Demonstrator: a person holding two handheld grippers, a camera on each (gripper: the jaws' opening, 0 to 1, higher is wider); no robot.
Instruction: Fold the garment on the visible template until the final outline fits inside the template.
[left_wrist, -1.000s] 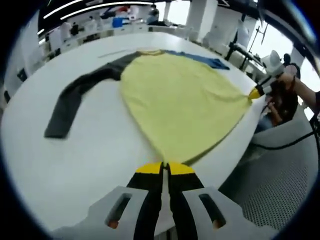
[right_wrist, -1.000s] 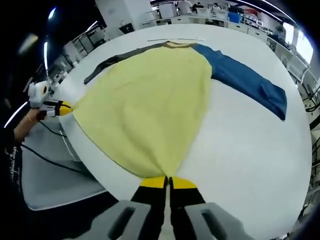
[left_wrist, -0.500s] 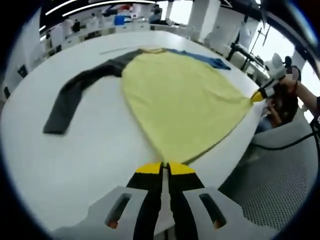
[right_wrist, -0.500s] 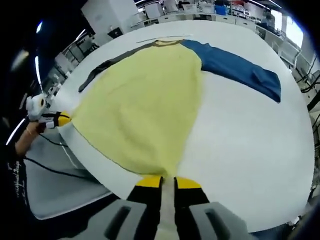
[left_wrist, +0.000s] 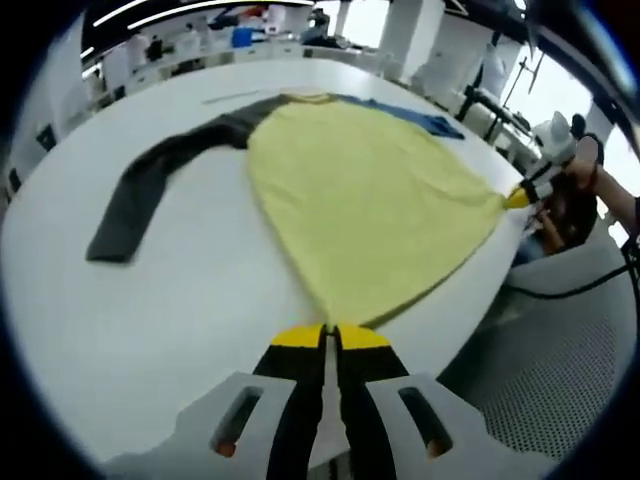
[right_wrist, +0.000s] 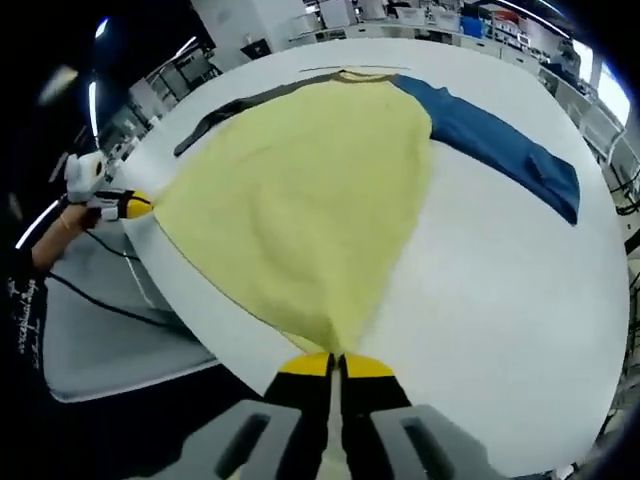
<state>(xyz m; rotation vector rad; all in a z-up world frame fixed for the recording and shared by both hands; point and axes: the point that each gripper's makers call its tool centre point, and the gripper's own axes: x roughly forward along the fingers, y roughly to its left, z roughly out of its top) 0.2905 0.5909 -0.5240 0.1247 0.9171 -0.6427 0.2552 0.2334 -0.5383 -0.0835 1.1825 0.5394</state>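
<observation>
**Both hem corners pinched**

On the white table (left_wrist: 150, 300), your yellow raglan shirt (left_wrist: 360, 200) lies spread flat. Your left gripper (left_wrist: 330, 338) clamps one hem corner; your right gripper (right_wrist: 335, 365) clamps the other, gray sleeve (left_wrist: 140, 190) and blue sleeve (right_wrist: 500, 150) outstretched.

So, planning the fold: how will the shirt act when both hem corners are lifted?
Probably floppy: the shirt lies flat and stretches to points at both grippers. The blue sleeve and grey sleeve would likely trail limply.
</observation>
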